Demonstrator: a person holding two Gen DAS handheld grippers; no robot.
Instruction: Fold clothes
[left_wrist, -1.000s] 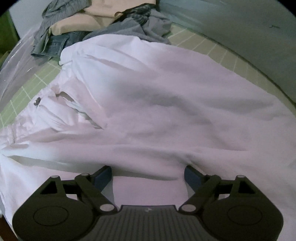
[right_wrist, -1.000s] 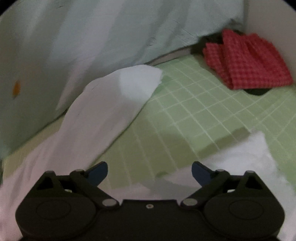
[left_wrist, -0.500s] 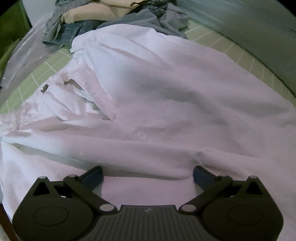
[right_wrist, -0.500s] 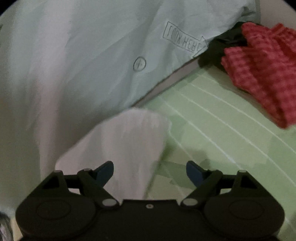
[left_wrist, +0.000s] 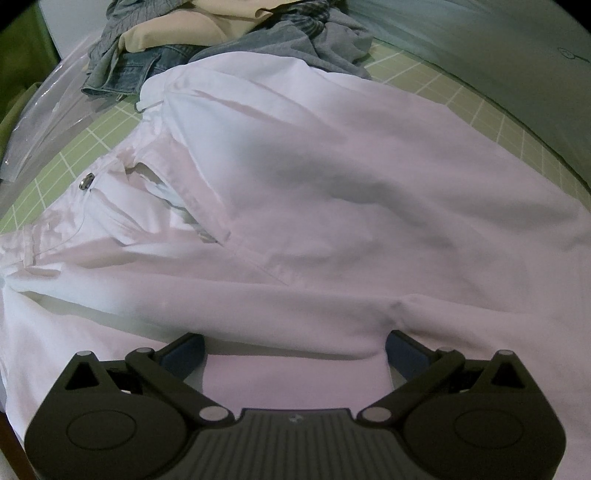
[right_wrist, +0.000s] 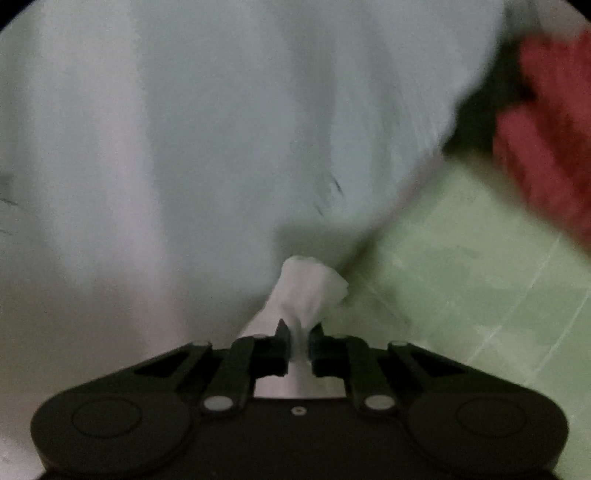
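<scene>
Item: white trousers (left_wrist: 332, 192), lying spread across the green gridded mat (left_wrist: 436, 92), waistband and metal button (left_wrist: 86, 182) toward the left, one fold ridge running across the cloth just ahead of the left gripper (left_wrist: 295, 343). Left gripper: fingers standing wide apart, hovering low over the fabric, gripping nothing. Right gripper (right_wrist: 298, 338): fingers pressed together, pinching a bunched white tip of cloth (right_wrist: 310, 291), probably a trouser leg end, though the link is not showing in its blurred view. Pale backdrop sheet (right_wrist: 221, 110) hanging behind; red checked garment (right_wrist: 546, 147) lying at the mat's far right; mixed clothes pile (left_wrist: 229, 40) sitting beyond the waistband. Handling note: carrying the pinched end over toward the waistband is calling for a firm pinch, light tension and squared edges, with the left gripper pinning the cloth so it is not dragging.
</scene>
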